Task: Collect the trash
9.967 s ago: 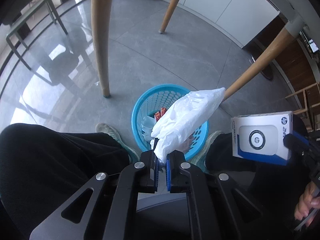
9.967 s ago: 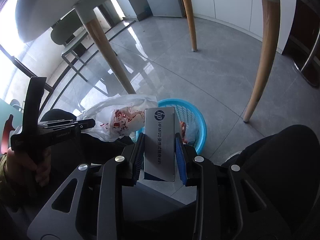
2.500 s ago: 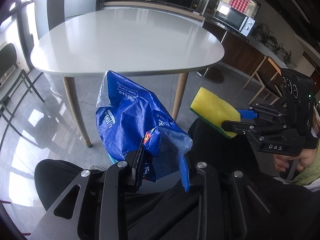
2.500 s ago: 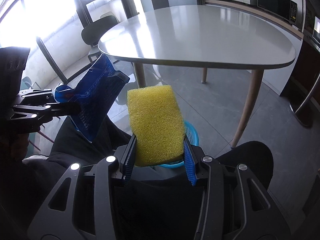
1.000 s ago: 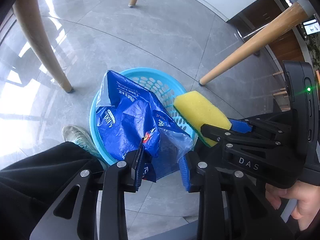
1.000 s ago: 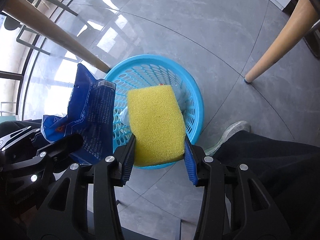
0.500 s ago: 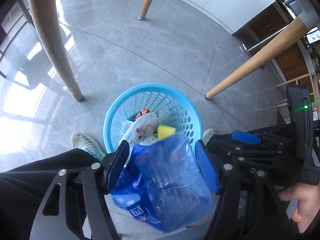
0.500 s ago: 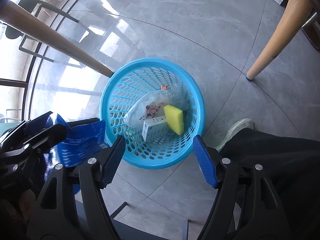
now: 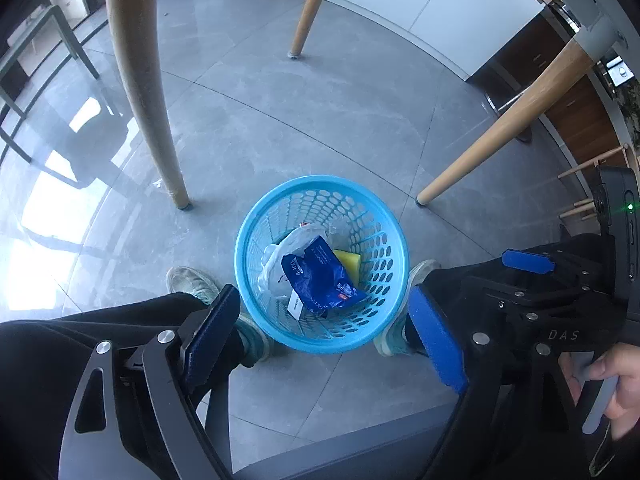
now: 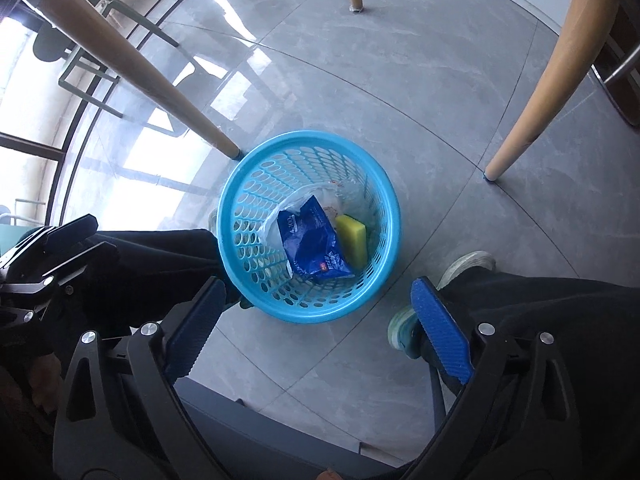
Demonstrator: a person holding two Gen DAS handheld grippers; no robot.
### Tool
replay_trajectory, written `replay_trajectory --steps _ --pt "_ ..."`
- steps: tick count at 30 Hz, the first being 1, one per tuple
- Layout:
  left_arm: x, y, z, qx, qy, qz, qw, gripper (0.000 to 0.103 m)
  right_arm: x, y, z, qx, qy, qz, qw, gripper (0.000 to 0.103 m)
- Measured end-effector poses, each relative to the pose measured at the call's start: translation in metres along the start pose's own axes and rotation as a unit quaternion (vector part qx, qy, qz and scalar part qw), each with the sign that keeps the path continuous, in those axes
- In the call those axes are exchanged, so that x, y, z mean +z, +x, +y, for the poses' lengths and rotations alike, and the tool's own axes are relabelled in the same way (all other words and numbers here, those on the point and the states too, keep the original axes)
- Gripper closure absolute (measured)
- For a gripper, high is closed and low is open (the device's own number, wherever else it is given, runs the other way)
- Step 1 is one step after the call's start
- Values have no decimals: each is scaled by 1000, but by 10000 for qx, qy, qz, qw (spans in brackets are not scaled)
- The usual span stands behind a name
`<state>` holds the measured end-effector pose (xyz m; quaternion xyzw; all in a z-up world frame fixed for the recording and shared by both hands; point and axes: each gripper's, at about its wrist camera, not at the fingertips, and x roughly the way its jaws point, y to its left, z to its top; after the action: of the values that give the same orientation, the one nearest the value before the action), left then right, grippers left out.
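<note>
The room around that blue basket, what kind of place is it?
Probably a dining or break room: a blue basket of trash sits on a grey tiled floor among wooden table legs, with white cabinets behind.

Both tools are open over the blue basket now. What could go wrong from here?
1. The basket stands between the person's shoes, close to the left shoe; a shifted foot could tip it.
2. The blue bag lies loosely on the white plastic bag, so later drops may bounce out.
3. Wooden table legs flank the basket; raising the left tool or right tool carelessly might strike one.
</note>
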<state>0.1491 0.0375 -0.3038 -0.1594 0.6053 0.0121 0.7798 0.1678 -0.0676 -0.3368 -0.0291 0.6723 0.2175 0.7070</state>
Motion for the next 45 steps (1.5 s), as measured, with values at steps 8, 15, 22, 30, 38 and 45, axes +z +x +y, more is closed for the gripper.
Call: replay_trajectory --steps 8,15,22,30,38,45 --pt "-4 2 8 41 9 249 9997 6 -6 -10 4 43 -159 -41 9999 9" --pt "-8 7 4 137 84 336 9993 6 -6 -11 5 81 -167 -73 9998 9" --pt "-12 7 1 104 186 313 9993 6 -10 -12 9 135 -340 -29 9993 9" --pt "-13 5 4 132 102 301 9994 6 -11 -17 9 193 -355 -47 9992 9" --pt "-12 5 1 203 168 294 9992 6 -13 -21 15 221 -512 -111 9984 9" --pt "-13 4 1 153 163 265 9994 6 -13 -25 16 248 -482 -210 9983 9"
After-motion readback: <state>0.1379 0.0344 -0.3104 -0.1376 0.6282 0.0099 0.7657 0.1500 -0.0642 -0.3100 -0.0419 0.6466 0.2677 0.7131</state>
